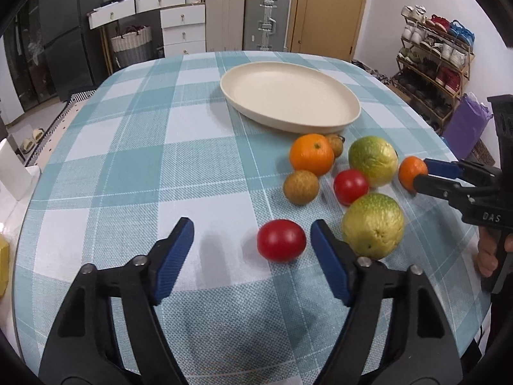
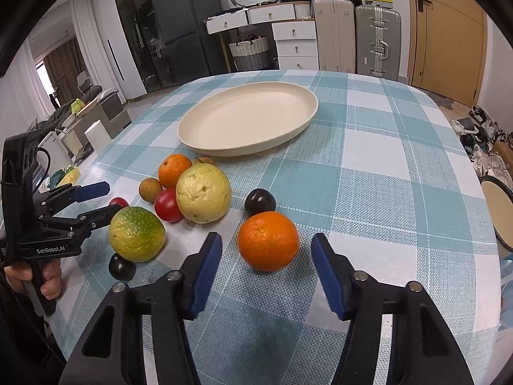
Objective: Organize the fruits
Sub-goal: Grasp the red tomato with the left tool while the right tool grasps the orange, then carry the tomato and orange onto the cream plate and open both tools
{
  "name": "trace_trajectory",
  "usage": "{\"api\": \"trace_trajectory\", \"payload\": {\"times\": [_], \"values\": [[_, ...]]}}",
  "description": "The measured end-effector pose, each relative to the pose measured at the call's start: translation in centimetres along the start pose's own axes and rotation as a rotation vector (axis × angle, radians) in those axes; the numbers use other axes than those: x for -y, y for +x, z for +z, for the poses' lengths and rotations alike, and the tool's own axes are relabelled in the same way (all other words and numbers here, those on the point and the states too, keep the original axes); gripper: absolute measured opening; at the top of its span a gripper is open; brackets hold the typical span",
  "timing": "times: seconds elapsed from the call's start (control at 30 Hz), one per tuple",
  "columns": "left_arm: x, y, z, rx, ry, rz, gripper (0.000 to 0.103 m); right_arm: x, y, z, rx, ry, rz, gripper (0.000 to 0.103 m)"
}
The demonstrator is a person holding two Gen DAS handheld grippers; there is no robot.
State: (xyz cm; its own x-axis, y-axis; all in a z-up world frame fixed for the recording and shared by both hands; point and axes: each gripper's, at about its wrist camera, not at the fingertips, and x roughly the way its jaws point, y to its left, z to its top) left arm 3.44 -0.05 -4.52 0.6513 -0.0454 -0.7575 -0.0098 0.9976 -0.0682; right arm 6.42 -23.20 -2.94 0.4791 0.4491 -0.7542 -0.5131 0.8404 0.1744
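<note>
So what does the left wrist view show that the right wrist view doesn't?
Only the left wrist view: a wooden shoe rack and a purple bag.
Only the right wrist view: two dark round plums.
Both: the cream oval plate with nothing on it, the checked tablecloth, a red tomato between the left hand-held gripper pads, and a small orange between the right hand-held gripper pads.

1. Tablecloth [image 1: 128,160]: woven cloth, matt, coarse visible weave.
2. Plate [image 1: 349,112]: cream, matt, faintly speckled, smooth.
3. Red tomato [image 1: 281,240]: smooth, glossy skin.
4. Orange [image 2: 268,240]: dimpled, slight sheen.
5. Green-yellow fruit [image 1: 373,224]: rough, bumpy, dull.
6. Left gripper [image 1: 251,239]: black matt plastic, blue ribbed pads [image 1: 174,256], metal pins.
</note>
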Motion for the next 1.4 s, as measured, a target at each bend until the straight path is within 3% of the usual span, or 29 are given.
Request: {"api": "trace_trajectory", "payload": {"times": [0.23,0.5,0.73,1.4], "values": [[0.6,0.1,-0.2,-0.022,0.023,-0.028,0.061,-0.1,0.2,-0.1,-0.011,-0.006,-0.005,0.058],[1.1,0.4,-0.4,-0.046,0.038,-0.079,0.029,-0.6,1.0,0.0,-0.038,-0.028,-0.015,0.050],[1.5,0.2,-0.4,-0.045,0.040,-0.099,0.029,-0.3,1.0,-0.1,-0.043,-0.034,-0.023,0.041],[0.9,-0.9,2.6,0.048,-0.008,-0.121,0.029,-1.2,-1.7,1.4,0.086,-0.029,0.044,0.040]]}}
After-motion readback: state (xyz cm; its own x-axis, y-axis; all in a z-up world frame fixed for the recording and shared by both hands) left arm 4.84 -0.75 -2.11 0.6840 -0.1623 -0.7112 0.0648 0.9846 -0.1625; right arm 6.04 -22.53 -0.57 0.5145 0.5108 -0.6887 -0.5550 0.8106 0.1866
